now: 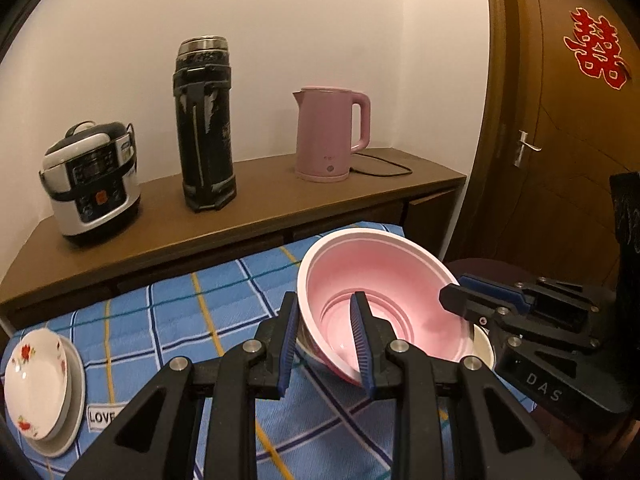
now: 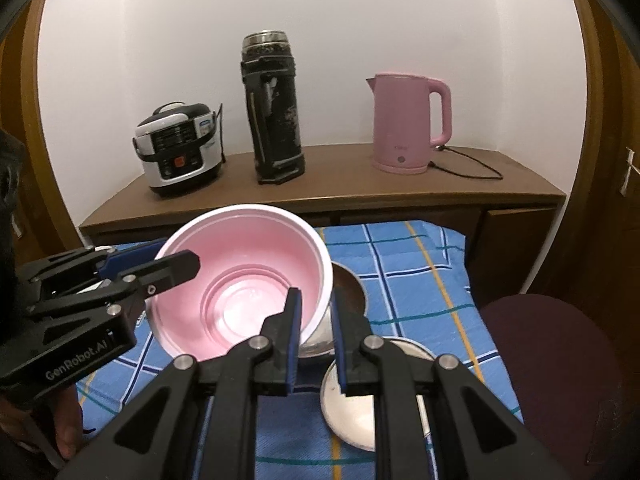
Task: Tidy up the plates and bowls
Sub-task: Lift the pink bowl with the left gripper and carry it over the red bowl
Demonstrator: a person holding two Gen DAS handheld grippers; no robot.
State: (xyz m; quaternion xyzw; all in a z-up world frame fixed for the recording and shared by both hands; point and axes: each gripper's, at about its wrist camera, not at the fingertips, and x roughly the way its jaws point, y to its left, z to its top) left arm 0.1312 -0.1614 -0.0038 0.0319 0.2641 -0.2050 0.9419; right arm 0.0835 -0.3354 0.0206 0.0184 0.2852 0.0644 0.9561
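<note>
Only the left wrist view shows the floral plates (image 1: 38,384), apparently stacked.

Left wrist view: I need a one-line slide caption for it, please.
Both tools, left and right, pinch opposite rims of a pink bowl above the blue checked tablecloth.

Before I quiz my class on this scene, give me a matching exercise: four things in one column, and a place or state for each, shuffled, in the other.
Things:
1. pink bowl
2. pink kettle
3. flowered dish
4. rice cooker

Places or states:
A. stacked on a plate on the checked cloth
B. at the wooden counter's left end
C. rim clamped by both the left gripper and the right gripper
D. on the counter with its cord trailing

Pairs: 1-C, 2-D, 3-A, 4-B
</note>
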